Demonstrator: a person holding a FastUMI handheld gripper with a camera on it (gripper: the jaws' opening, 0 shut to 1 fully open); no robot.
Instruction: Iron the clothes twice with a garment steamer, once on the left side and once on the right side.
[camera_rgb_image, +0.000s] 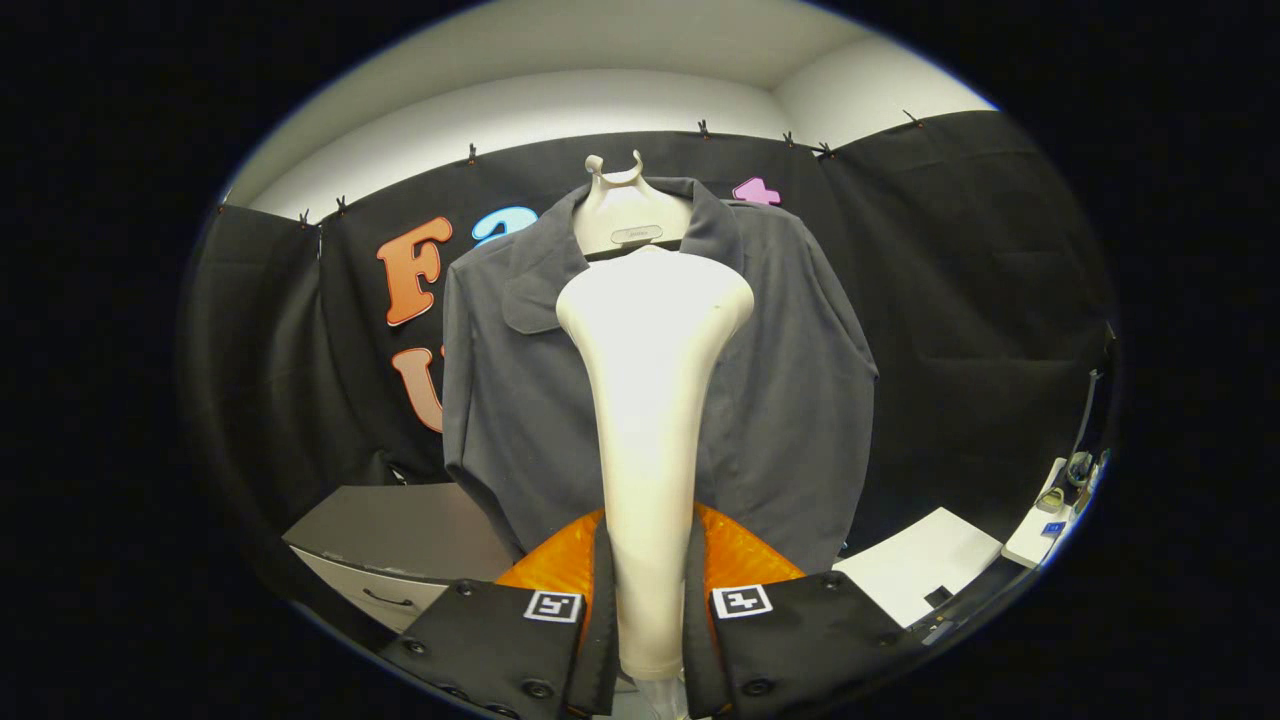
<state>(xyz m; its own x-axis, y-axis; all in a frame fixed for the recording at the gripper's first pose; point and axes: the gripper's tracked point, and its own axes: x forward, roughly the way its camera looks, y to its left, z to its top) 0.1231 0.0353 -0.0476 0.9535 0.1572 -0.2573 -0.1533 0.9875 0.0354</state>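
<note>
Steamer (650, 400) clamped in claw (648, 620), apparently touching jacket (790, 400).

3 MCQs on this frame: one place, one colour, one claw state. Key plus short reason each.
1. Where does the garment steamer sit?
A. on the cabinet
B. between the claw fingers
C. on the floor

2. What colour is the jacket?
A. dark grey
B. red
C. white

3. What is the claw doing?
A. open, holding nothing
B. shut on the jacket
C. shut on the steamer handle

Answers: B, its handle runs down between the two fingers; A, the hanging cloth is dark grey; C, both fingers press against the handle's sides.
</note>
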